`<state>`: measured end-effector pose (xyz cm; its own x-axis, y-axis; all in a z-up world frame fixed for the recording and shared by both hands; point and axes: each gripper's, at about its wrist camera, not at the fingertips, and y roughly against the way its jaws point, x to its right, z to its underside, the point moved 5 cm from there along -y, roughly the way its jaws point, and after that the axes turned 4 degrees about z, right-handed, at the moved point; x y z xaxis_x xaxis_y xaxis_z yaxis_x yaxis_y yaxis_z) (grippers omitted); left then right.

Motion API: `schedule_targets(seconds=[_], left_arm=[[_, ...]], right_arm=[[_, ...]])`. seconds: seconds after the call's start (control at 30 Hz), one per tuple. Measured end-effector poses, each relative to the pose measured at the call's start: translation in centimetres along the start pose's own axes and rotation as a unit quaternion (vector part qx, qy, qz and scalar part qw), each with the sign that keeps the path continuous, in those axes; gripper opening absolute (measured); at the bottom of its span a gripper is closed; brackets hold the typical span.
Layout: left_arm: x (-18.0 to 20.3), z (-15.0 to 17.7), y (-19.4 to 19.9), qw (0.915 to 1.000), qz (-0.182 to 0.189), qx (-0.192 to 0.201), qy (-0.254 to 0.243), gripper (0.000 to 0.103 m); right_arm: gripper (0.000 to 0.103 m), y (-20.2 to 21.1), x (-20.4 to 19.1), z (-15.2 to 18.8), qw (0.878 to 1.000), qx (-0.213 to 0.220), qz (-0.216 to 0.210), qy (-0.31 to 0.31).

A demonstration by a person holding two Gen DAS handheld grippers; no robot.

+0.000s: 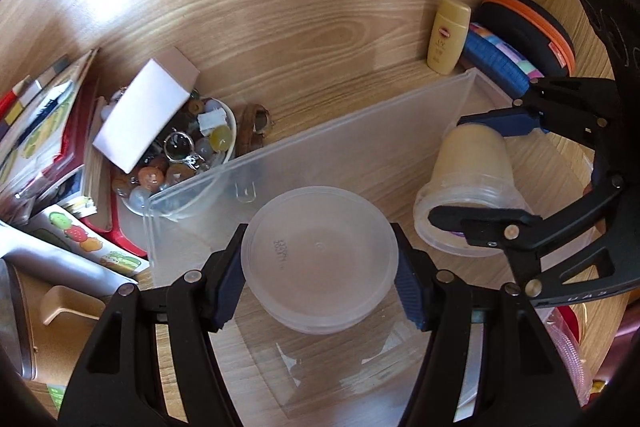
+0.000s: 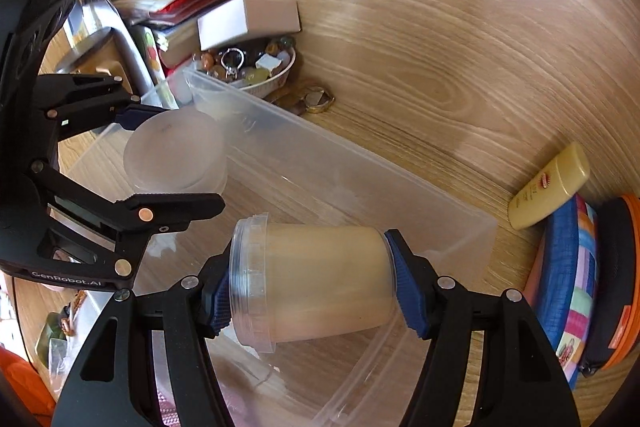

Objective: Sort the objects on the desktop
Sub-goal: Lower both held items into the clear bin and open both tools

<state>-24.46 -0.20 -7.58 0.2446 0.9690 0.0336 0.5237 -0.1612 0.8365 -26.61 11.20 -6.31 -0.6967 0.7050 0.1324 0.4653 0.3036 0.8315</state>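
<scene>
Left wrist view: left gripper (image 1: 320, 281) clamps round lidded tub (image 1: 320, 259), right gripper (image 2: 314, 285) clamps cream jar (image 2: 316, 281), both above clear bin (image 1: 360, 131). Lower both level, release only once seated.

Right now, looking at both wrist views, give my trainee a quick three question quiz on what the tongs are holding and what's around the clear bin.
1. True or false: the left tongs are shut on a round translucent tub.
2. Which way does the lidded jar of beige paste in the right tongs lie? A) upright B) on its side, gripped end to end C) upside down
3. Fill in: both items are held over the clear plastic ____.

Key
1. True: a pad presses on each side of it.
2. B: one pad is at its lid end, the other at its base.
3. Bin. The yellow sunscreen bottle stands outside it.
</scene>
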Motion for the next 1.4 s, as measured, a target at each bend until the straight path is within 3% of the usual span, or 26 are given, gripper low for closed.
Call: schedule_targets(seconds=[0.57,0.93,1.2,1.33,1.4], left_arm=[[-0.2,0.4,-1.7,0.9976,-0.014,-0.067,-0.006,0.065],[-0.1,0.5,-0.8,0.9986,-0.011,-0.052,-0.005,0.065],[-0.2,0.5,0.1,0.9992,0.006,-0.039,0.007,0.08],[0.1,0.1,0.3,0.9994,-0.001,-0.034,0.006,0.08],[0.0,0.0,1.1,0.9996,-0.008,-0.026,0.007,0.08]], right_arm=[[0.063,-0.9,-0.7,0.5,0.999,-0.039,0.017,0.03],[0.072,-0.3,-1.1,0.6,0.997,-0.035,0.051,0.042],[0.079,1.4,-1.9,0.6,0.994,-0.018,0.092,0.06],[0.08,2.0,-2.3,0.5,0.992,-0.016,0.106,0.06],[0.08,3.3,-2.7,0.6,0.995,-0.007,0.091,0.051]])
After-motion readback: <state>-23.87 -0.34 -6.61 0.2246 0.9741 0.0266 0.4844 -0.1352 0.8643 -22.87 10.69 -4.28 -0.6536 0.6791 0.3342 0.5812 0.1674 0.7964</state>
